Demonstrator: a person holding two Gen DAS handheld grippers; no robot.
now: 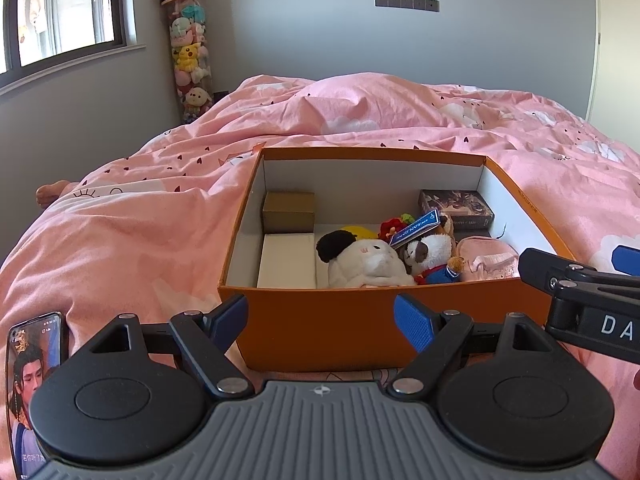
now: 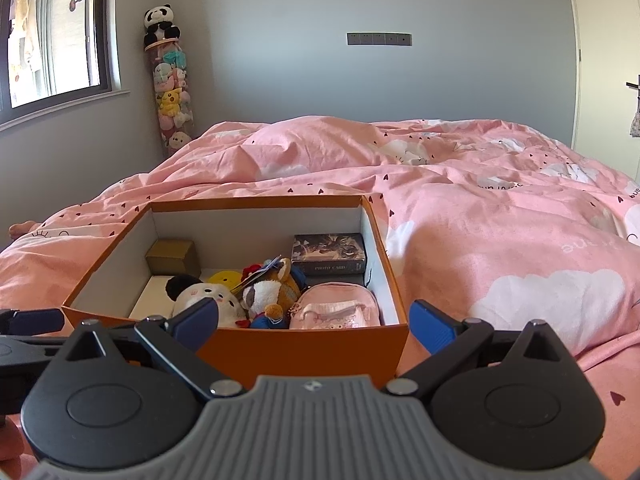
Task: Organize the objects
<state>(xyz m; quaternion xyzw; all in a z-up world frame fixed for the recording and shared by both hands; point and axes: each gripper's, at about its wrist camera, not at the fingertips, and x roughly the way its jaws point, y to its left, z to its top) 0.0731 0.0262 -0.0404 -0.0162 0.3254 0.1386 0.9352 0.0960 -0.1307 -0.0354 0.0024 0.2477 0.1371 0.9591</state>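
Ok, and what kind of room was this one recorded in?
Almost certainly a bedroom in a home. A pink duvet covers a bed, a tall clear tube of plush toys stands in the corner by the window, and the orange box sits on the bedding.

An orange box (image 2: 304, 350) with white inside walls sits on a pink duvet (image 2: 500, 232) patterned with white clouds and dark hearts, holding a white-and-black plush (image 1: 368, 262), a pink pouch (image 2: 334, 312) and a gold-brown small box (image 1: 288, 212).
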